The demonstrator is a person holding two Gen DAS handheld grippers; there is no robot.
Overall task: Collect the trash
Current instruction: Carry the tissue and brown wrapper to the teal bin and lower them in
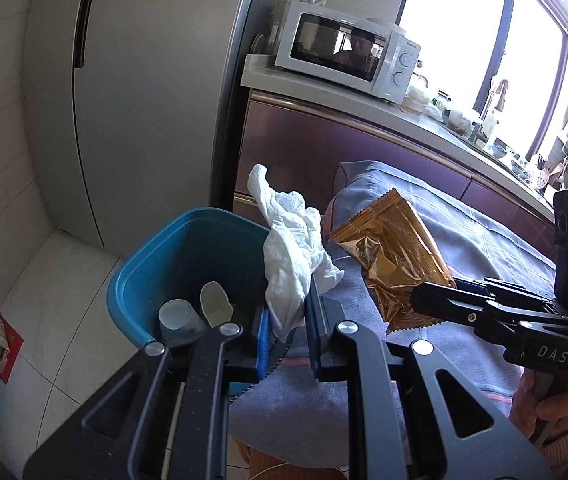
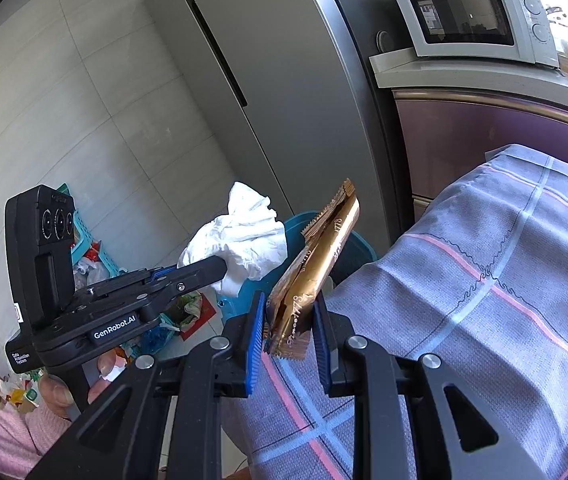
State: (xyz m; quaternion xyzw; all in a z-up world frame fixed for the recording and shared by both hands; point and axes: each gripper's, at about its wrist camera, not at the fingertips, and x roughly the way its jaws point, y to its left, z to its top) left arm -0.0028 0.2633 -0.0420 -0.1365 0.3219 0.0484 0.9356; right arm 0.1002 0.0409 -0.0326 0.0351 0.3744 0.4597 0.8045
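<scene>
The trash bin (image 1: 187, 264) stands on the floor, just left of the cloth-covered table (image 1: 464, 264). In the bin lie a cup (image 1: 179, 316) and a shell-like scrap (image 1: 215, 305). Behind the bin rises the refrigerator (image 1: 143, 92); right of that, behind the table, a microwave (image 1: 348, 50) sits on the counter (image 1: 424, 120).

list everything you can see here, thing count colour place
tissue: 1, white, crumpled, in left gripper, over bin edge
snack wrapper: 1, gold, in right gripper, above the cloth
bin: 1, blue, on floor beside the cloth-covered surface
cups: 2, white, inside bin
cloth: 1, grey-blue with pink and blue stripes
microwave: 1, white, on counter
fridge: 1, grey, left of counter
left gripper: black, blue pads, shut on tissue
right gripper: black, blue pads, shut on wrapper
</scene>
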